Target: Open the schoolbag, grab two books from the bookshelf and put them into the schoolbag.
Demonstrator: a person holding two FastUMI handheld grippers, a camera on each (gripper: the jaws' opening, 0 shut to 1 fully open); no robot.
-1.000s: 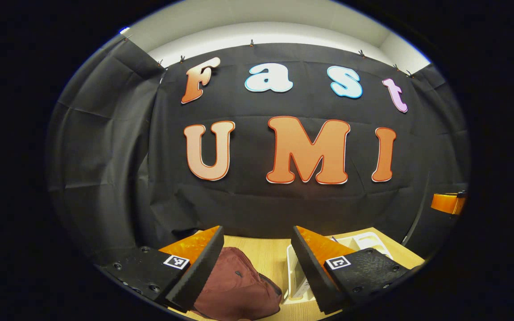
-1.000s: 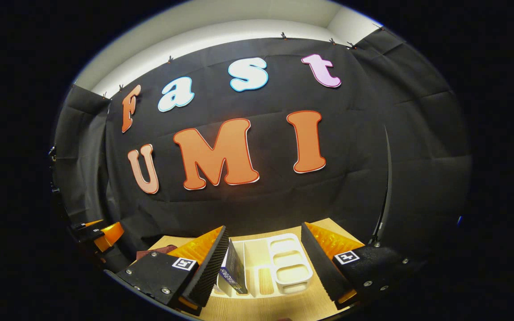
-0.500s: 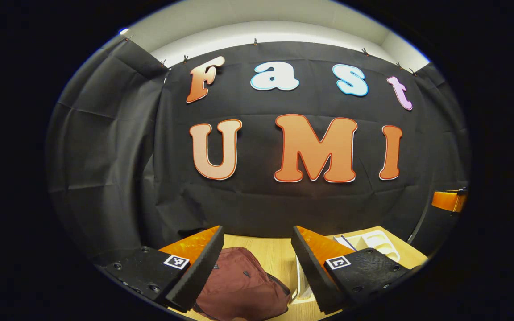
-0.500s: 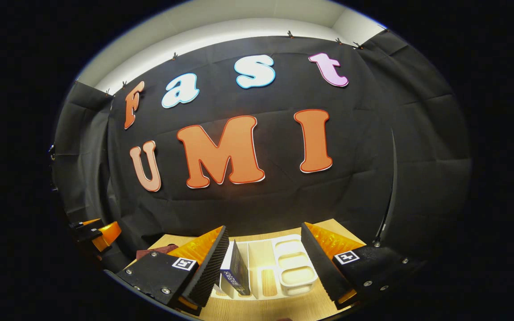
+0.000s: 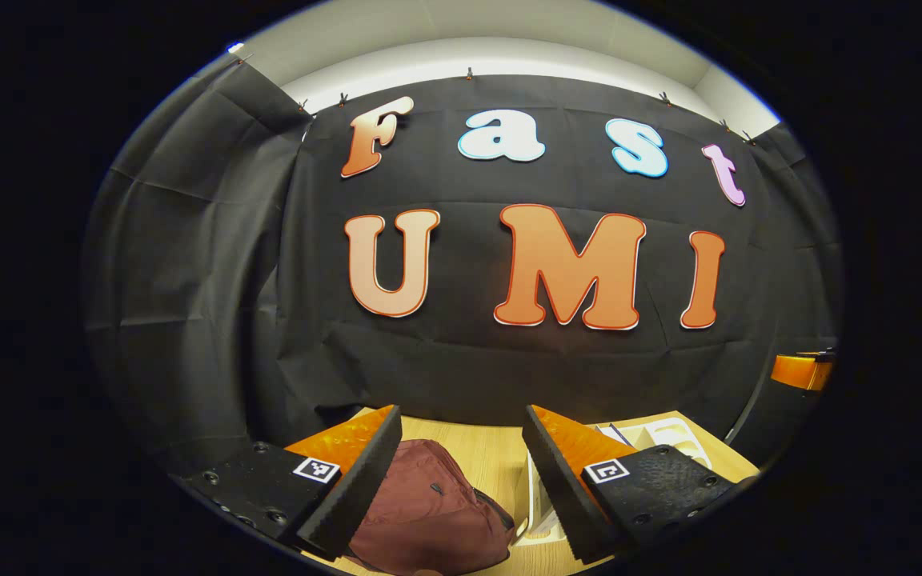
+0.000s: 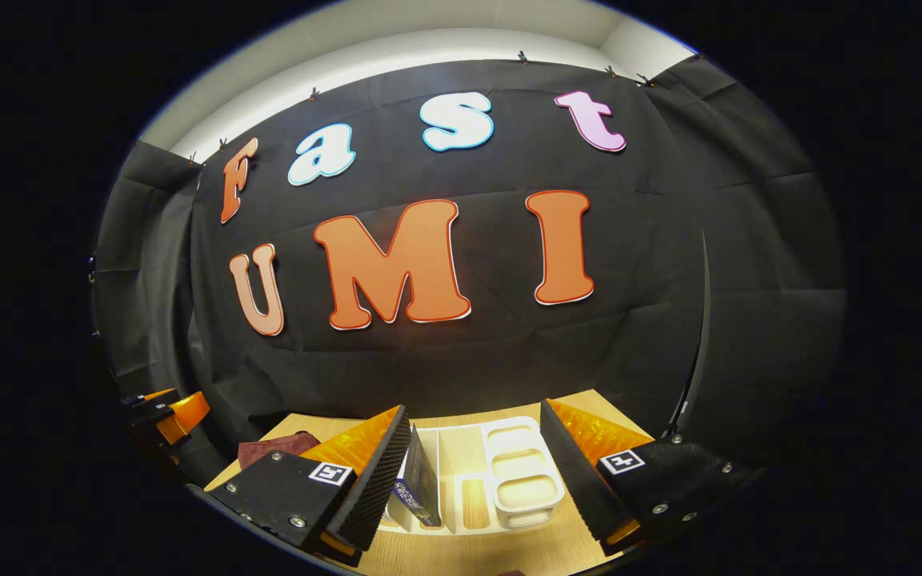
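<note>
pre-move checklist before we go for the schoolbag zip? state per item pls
1. Left gripper open and empty: ok, its fingers are spread with nothing between them.
2. Right gripper open and empty: ok, wide gap, touching nothing.
3. Schoolbag in front of the left gripper: ok, the maroon bag lies on the wooden table just below it.
4. Schoolbag opened: cannot tell, a zip pull shows on top, but the opening does not.
5. Books in the bookshelf: ok, a dark book stands in the white rack's left slot; a second one cannot be told.
6. Grippers apart from each other: ok, each shows at the far edge of the other's view.
</note>
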